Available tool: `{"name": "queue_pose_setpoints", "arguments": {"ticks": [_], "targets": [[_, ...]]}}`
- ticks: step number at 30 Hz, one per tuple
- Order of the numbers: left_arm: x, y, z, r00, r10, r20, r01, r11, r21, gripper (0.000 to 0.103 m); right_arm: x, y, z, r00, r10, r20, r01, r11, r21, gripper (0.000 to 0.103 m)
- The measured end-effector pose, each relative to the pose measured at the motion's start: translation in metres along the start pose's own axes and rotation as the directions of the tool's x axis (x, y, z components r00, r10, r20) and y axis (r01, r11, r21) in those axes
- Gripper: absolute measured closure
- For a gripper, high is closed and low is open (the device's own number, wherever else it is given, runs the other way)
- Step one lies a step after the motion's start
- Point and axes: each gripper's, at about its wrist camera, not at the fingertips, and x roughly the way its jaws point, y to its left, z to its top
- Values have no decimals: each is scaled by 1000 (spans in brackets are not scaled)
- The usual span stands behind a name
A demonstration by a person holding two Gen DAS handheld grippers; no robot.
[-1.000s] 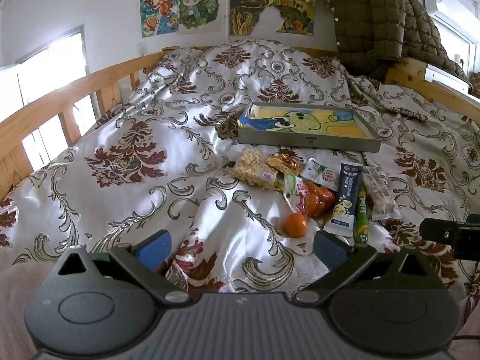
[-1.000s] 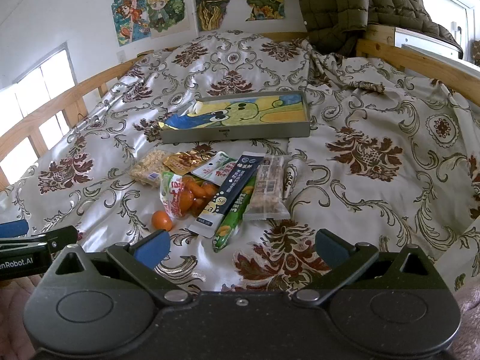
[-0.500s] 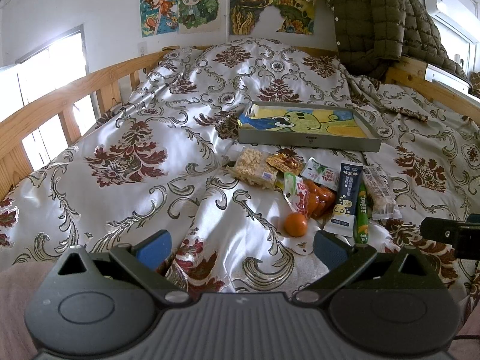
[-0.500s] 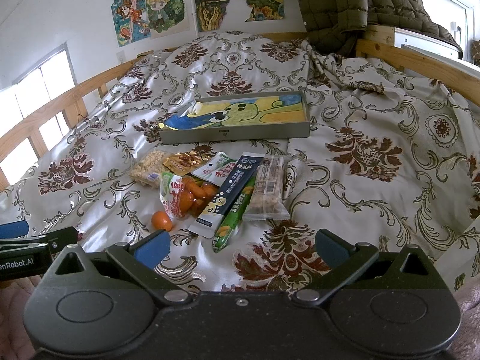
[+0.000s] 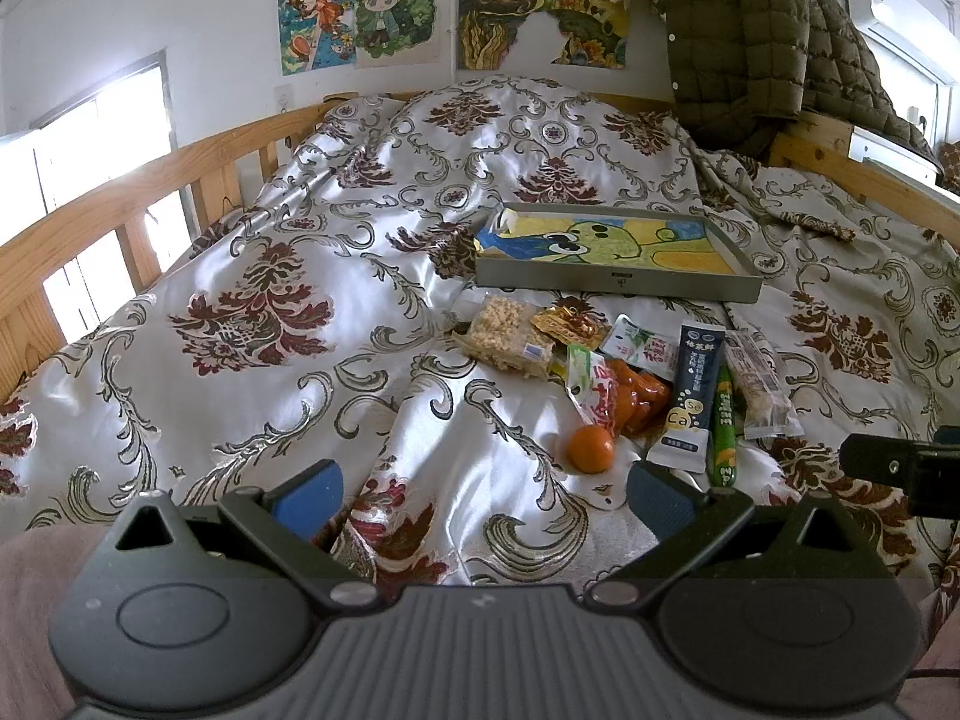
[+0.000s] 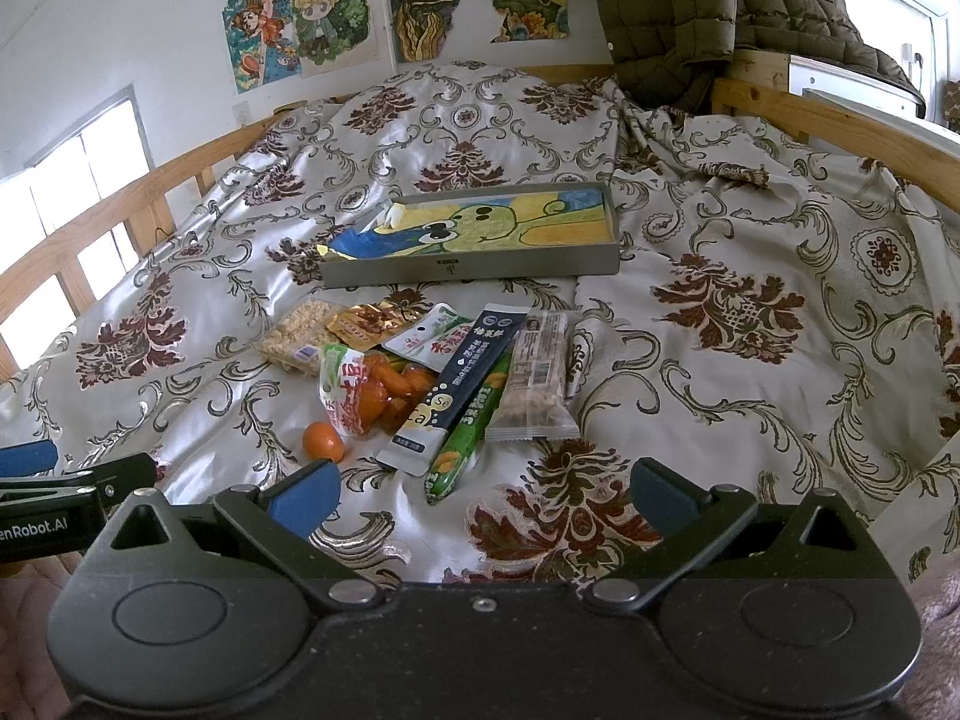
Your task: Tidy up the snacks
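Nothing has changed over the last second: both views match the earlier ones, so the sorting has not begun. The left gripper (image 5: 480, 483) and the right gripper (image 6: 480, 483) hang low over the bedspread (image 5: 258, 276), fingers spread wide apart and empty, short of the snacks. The snacks lie in a loose pile on the bed just in front of the grey tray (image 6: 474, 267), whose floor shows a cartoon picture and holds no snacks. Nearest the grippers sits a loose orange (image 5: 591, 449); touching it is a bag of oranges (image 6: 372, 390), then a dark stick packet (image 6: 462, 384), a green stick packet (image 6: 465, 444) partly tucked under it, and a clear nut bar (image 6: 537, 378) on the right. Behind them lie a puffed-rice cake (image 5: 510, 336), a gold-brown sachet (image 5: 570, 324) and a white sachet (image 5: 639, 345). The whole task seems to lie ahead, likely moving each piece into the tray; the orange may roll on the slick, rumpled fabric.
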Motion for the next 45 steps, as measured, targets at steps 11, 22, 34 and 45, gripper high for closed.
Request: {"name": "queue_pose_setpoints", "arguments": {"ticks": [11, 22, 34, 45], "targets": [[0, 0, 0, 1000, 0, -2, 0, 1000, 0, 0, -1, 0, 0, 1000, 2, -1, -2, 1000, 1, 1], [7, 3, 4, 999, -28, -34, 27, 999, -27, 0, 1, -3, 9, 1000, 0, -22, 1, 999, 32, 1], [52, -6, 30, 975, -164, -150, 166, 986, 4, 0, 31, -7, 43, 1000, 8, 19, -6, 998, -69, 1], [123, -31, 42, 927, -241, -288, 292, 945, 149, 0, 96, -21, 73, 975, 198, -101, -205, 976, -72, 1]]}}
